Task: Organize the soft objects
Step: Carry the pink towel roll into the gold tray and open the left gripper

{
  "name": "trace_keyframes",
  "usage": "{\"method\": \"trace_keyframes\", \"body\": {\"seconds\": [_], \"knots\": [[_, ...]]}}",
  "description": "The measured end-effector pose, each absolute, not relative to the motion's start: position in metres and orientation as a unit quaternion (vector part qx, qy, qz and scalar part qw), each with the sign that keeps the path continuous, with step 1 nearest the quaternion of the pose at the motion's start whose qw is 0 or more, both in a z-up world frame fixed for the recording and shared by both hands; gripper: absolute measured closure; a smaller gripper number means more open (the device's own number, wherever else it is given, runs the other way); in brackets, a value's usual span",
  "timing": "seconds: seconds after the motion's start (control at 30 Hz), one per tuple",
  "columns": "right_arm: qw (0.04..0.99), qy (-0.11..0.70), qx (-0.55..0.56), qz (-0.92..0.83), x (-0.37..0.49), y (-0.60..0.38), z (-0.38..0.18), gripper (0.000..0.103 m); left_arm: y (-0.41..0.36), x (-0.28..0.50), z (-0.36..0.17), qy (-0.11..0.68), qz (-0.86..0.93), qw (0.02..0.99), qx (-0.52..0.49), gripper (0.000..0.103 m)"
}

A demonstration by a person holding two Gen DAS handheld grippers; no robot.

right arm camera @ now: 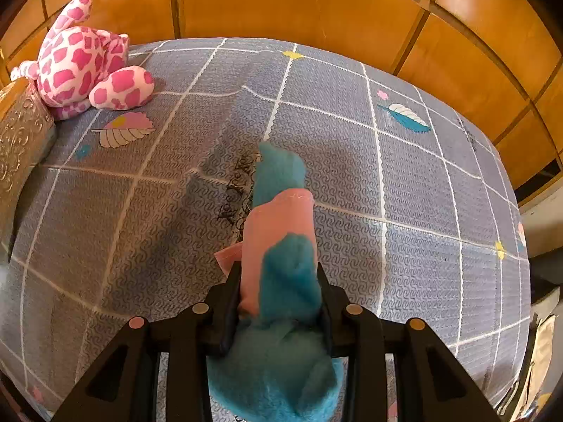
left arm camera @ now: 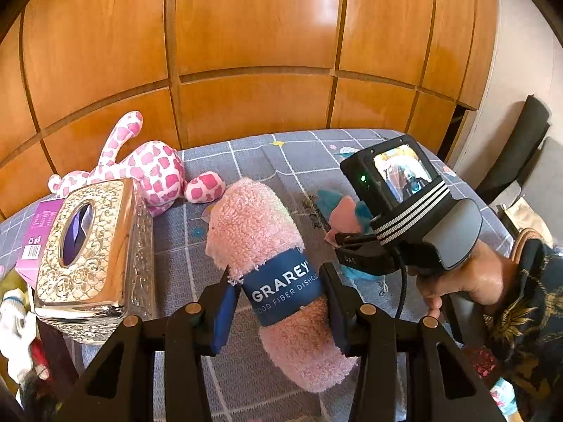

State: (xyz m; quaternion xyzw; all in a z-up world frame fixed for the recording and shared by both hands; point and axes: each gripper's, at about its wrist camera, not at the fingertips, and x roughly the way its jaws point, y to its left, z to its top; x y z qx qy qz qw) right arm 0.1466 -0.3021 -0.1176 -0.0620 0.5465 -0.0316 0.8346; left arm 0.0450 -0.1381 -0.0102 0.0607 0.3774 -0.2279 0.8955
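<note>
The pink dishcloth roll [left arm camera: 278, 274], sleeved in a blue band, sits pinched in my left gripper [left arm camera: 281, 302] jaws over the grey checked tabletop [right arm camera: 404, 183], right of the silver tissue box [left arm camera: 88, 249] and spotted plush [left arm camera: 151, 172], while my right gripper [right arm camera: 279, 302] jaws clamp a blue-and-pink plush [right arm camera: 285, 246].

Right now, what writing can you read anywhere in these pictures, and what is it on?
"GRAREY": blue band around the pink cloth roll held in the left tool.
"OOD FIBER DISHCLO": same band, smaller line, cut off at both ends.
"DAS": right tool, faint, uncertain.
Pink box: barcode and print too small to read.
Tablecloth: dark scribble by the blue toy, unreadable.
</note>
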Motion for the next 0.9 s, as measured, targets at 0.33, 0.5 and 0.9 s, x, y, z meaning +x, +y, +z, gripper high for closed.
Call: {"method": "trace_keyframes", "body": {"seconds": [0.33, 0.5, 0.9], "knots": [[0.838, 0.536, -0.1, -0.035, 0.138, -0.284, -0.115, 0.068, -0.123, 0.041, 0.005, 0.371, -0.231, 0.899, 0.033, 0.057], [0.838, 0.534, -0.105, -0.035, 0.135, -0.285, -0.116, 0.068, -0.108, 0.043, 0.014, 0.368, -0.226, 0.902, 0.011, 0.057], [0.839, 0.53, -0.12, -0.034, 0.131, -0.286, -0.113, 0.068, -0.008, 0.064, 0.029, 0.359, -0.134, 0.921, -0.065, 0.057]]}}
